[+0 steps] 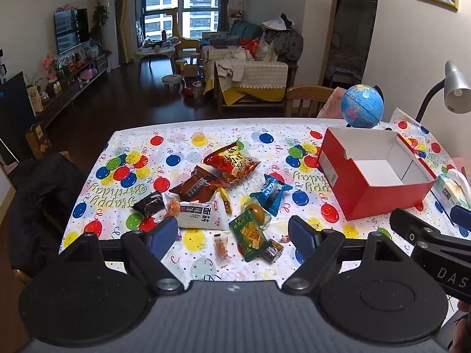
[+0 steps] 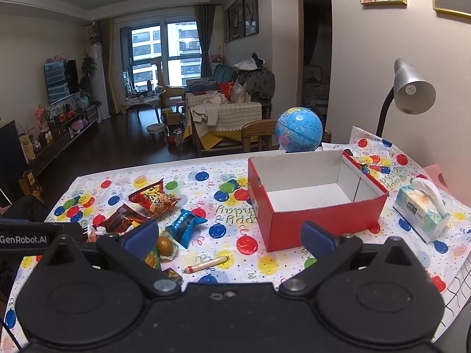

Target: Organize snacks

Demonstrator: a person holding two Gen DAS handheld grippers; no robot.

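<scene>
Both grippers, left gripper (image 1: 232, 232) and right gripper (image 2: 229, 238), hover with jaws wide, holding nothing. Snack pile (image 1: 217, 194) lies on the bench just ahead of the left jaws, nearer that hand; empty red box (image 2: 312, 203) ahead-right of the right jaws.

Cloth (image 1: 188, 264) white, printed with red, blue, yellow, green balloons and curly streamers. Box (image 1: 379, 200) red outside, white inside. Globe (image 2: 298, 129) blue. Lamp (image 2: 412, 88) grey shade, black neck. Tissue pack (image 2: 418, 209) pale teal-white. Snacks: red-orange bag (image 1: 232, 158), blue packet (image 1: 270, 189), green pack (image 1: 250, 232), brown wrapper (image 1: 194, 186). Tool pads (image 1: 160, 235) blue, frames black.
</scene>
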